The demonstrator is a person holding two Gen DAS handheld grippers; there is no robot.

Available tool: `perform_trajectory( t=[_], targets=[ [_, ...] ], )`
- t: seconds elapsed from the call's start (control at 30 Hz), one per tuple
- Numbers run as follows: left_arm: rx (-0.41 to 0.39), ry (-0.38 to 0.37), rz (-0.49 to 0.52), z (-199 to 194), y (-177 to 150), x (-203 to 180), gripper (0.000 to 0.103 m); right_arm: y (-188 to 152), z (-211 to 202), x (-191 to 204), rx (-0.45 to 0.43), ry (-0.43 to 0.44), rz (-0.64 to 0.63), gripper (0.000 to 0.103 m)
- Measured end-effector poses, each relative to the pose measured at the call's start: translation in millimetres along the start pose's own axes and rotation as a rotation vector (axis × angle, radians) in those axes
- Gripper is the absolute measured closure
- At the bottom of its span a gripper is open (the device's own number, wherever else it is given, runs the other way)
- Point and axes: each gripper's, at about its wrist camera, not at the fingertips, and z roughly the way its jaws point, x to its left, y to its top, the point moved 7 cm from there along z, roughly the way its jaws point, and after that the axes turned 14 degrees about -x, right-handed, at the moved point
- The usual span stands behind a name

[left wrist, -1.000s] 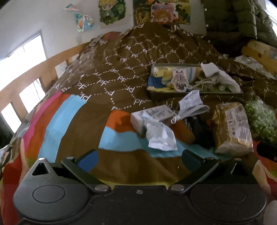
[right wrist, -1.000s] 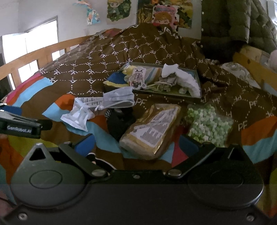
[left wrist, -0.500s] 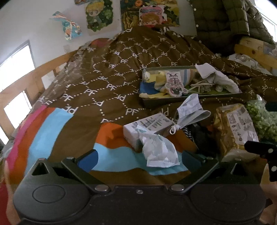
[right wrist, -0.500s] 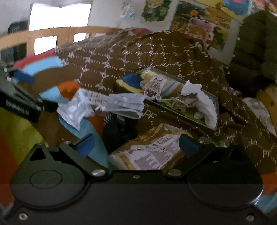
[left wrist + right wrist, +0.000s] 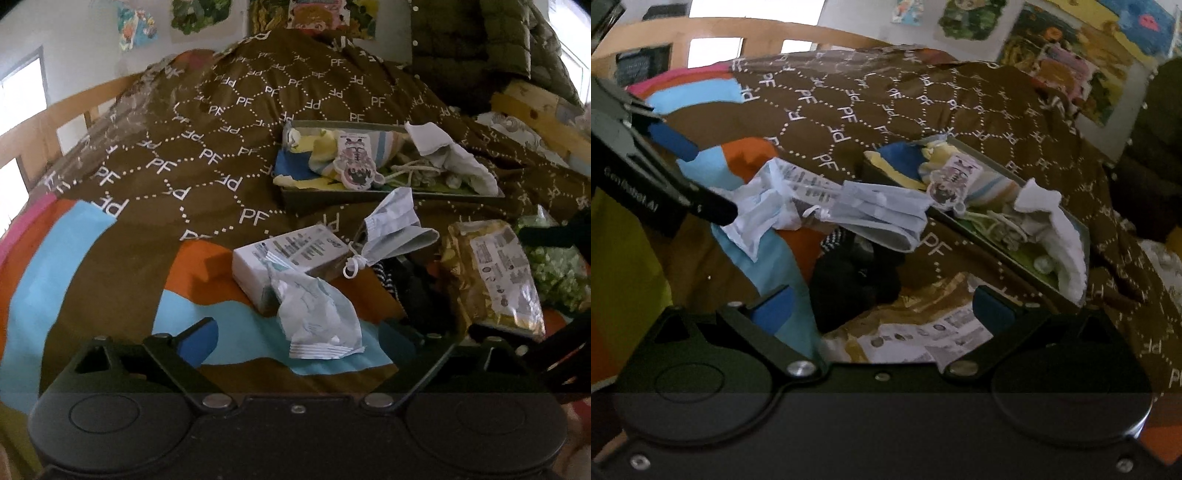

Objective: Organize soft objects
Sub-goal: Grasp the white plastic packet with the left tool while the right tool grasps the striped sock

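Note:
A green tray on the bed holds soft items: a striped cloth, a cartoon plush and a white cloth. In front of it lie a grey face mask, a white box, a crumpled white wrapper, a black cloth and a gold packet. My left gripper is open and empty, just short of the wrapper. My right gripper is open and empty, low over the gold packet and black cloth.
A bag of green pieces lies right of the gold packet. A brown patterned quilt covers the bed. A wooden rail runs along the far left. A dark jacket hangs at the back right.
My right gripper has swung left and dropped closer to the gold packet and black cloth. My left gripper has edged forward towards the wrapper and box.

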Motion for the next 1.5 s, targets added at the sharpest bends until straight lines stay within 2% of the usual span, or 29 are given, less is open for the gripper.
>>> perform_trajectory(
  t=[0.2, 0.37, 0.43, 0.47, 0.5, 0.53, 0.67, 0.73, 0.83, 0.97, 1.03, 1.13, 1.3, 1.5],
  targets=[
    [0.019, -0.01, -0.048, 5.7, -0.6, 4.4, 0.016, -0.1, 14.0, 14.5, 0.007, 0.027, -0.051, 0.015],
    [0.058, -0.049, -0.116, 13.0, -3.5, 7.9, 0.032, -1.6, 24.2, 16.7, 0.019, 0.051, -0.063, 0.028],
    [0.083, -0.067, -0.165, 15.3, -6.2, 9.5, 0.047, -2.4, 27.9, 18.0, 0.029, 0.068, -0.061, 0.038],
    [0.094, -0.071, -0.183, 16.6, -7.7, 10.0, 0.051, -3.6, 29.8, 18.6, 0.034, 0.077, -0.06, 0.041],
    [0.106, -0.075, -0.201, 18.0, -9.0, 10.6, 0.056, -5.3, 32.9, 20.4, 0.042, 0.086, -0.062, 0.048],
    [0.112, -0.078, -0.218, 19.0, -10.0, 11.7, 0.058, -7.0, 35.7, 22.9, 0.048, 0.091, -0.068, 0.054],
    [0.12, -0.081, -0.243, 20.8, -11.8, 13.9, 0.065, -13.2, 44.0, 30.0, 0.073, 0.117, -0.074, 0.061],
    [0.127, -0.092, -0.246, 21.7, -12.8, 12.8, 0.068, -15.7, 47.5, 32.5, 0.081, 0.12, -0.076, 0.068],
    [0.139, -0.106, -0.24, 22.8, -14.5, 10.3, 0.074, -18.8, 51.6, 31.7, 0.093, 0.131, -0.069, 0.072],
    [0.139, -0.125, -0.239, 22.8, -14.4, 8.4, 0.078, -22.7, 55.1, 31.8, 0.102, 0.132, -0.072, 0.081],
    [0.134, -0.128, -0.237, 22.3, -14.2, 7.6, 0.08, -23.9, 55.9, 30.8, 0.105, 0.133, -0.065, 0.091],
    [0.126, -0.132, -0.239, 21.6, -13.3, 6.7, 0.084, -23.7, 55.2, 28.2, 0.104, 0.127, -0.051, 0.098],
    [0.115, -0.139, -0.215, 19.1, -11.9, 3.0, 0.086, -16.5, 49.9, 24.7, 0.088, 0.113, -0.05, 0.103],
    [0.11, -0.139, -0.204, 17.9, -11.9, 1.6, 0.087, -11.9, 47.3, 24.3, 0.079, 0.107, -0.045, 0.103]
  ],
)
